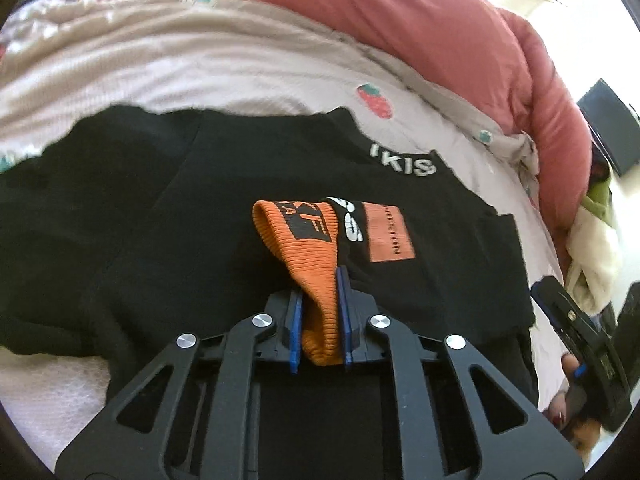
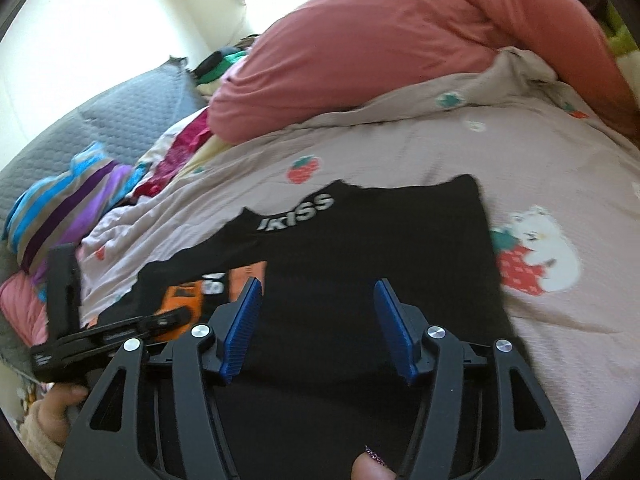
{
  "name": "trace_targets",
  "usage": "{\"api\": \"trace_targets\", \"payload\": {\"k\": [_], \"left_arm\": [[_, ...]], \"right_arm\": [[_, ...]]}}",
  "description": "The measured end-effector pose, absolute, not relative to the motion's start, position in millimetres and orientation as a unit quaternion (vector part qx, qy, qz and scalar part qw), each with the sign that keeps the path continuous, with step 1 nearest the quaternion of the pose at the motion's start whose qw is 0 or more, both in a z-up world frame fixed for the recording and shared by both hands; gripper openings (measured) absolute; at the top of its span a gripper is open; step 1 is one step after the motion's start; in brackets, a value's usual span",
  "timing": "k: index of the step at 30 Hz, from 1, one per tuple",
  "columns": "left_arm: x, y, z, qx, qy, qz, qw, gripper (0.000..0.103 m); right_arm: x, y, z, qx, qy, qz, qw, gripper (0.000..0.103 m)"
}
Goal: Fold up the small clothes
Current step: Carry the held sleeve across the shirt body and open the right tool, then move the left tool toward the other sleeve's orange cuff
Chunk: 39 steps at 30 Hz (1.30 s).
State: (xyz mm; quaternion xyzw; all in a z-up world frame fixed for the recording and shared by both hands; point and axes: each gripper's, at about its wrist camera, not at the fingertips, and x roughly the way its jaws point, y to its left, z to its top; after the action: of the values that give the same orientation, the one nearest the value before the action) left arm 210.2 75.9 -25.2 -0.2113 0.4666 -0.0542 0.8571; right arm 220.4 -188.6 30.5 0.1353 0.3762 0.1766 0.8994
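A black garment (image 1: 168, 208) with white lettering and an orange patch (image 1: 386, 232) lies spread on the bed. My left gripper (image 1: 320, 284) is shut on its orange ribbed cuff (image 1: 308, 248), which is folded over onto the black cloth. In the right wrist view the same garment (image 2: 360, 240) lies flat, and my right gripper (image 2: 318, 290) is open and empty just above its middle. The left gripper (image 2: 120, 328) and orange cuff (image 2: 182, 300) show at the left there.
The bed has a pale pink strawberry-print cover (image 2: 440, 152). A salmon duvet (image 1: 420, 28) is bunched along the back. Striped and colourful clothes (image 2: 68, 204) lie piled at the left, by a grey quilted pad (image 2: 132, 116). The right gripper (image 1: 580, 344) shows at the left wrist view's right edge.
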Motion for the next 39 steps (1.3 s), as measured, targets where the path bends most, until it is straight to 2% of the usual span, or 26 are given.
{"api": "trace_targets", "payload": {"k": [3,7,13,16,19,22,24,25,28,30,34,35,36,39], "left_arm": [[204,77,-19,-0.189,0.459,-0.040,0.867,0.009],[202,87,-26,-0.189,0.470,-0.019,0.862,0.015],[189,78,8,-0.149,0.415,-0.020,0.897,0.015],[194,61,-2,-0.127,0.436,-0.040,0.890,0.018],[203,57,-30,-0.114,0.487,-0.024,0.866,0.021],[201,65,-33,-0.143,0.486,-0.030,0.862,0.022],[196,70,-26,-0.154,0.478,-0.034,0.864,0.030],[191,73,-23,-0.160,0.473,-0.035,0.866,0.038],[178,86,-13,-0.168,0.459,-0.024,0.872,0.039],[175,93,-7,-0.171,0.450,-0.011,0.876,0.044],[163,104,7,-0.170,0.427,0.001,0.888,0.061],[161,105,9,-0.169,0.422,0.003,0.891,0.069],[158,107,12,-0.166,0.417,0.006,0.893,0.073],[147,116,19,-0.156,0.403,0.024,0.902,0.073]], "right_arm": [[221,-201,30,0.132,0.373,0.158,0.905,0.057],[228,-205,23,0.106,0.387,0.130,0.907,0.057],[239,-205,3,0.090,0.423,0.123,0.893,0.057],[242,-201,-8,0.069,0.446,0.108,0.886,0.058],[242,-198,-14,0.063,0.457,0.111,0.880,0.063],[237,-198,-10,0.068,0.452,0.121,0.881,0.070],[232,-196,-5,0.073,0.445,0.131,0.883,0.072],[229,-194,-1,0.074,0.441,0.137,0.884,0.072],[218,-187,11,0.077,0.424,0.160,0.888,0.079],[213,-182,19,0.074,0.415,0.172,0.890,0.083],[205,-170,31,0.068,0.403,0.191,0.893,0.083],[204,-167,33,0.067,0.402,0.194,0.892,0.090],[203,-164,35,0.068,0.402,0.199,0.891,0.097],[200,-157,40,0.070,0.394,0.208,0.893,0.097]]}}
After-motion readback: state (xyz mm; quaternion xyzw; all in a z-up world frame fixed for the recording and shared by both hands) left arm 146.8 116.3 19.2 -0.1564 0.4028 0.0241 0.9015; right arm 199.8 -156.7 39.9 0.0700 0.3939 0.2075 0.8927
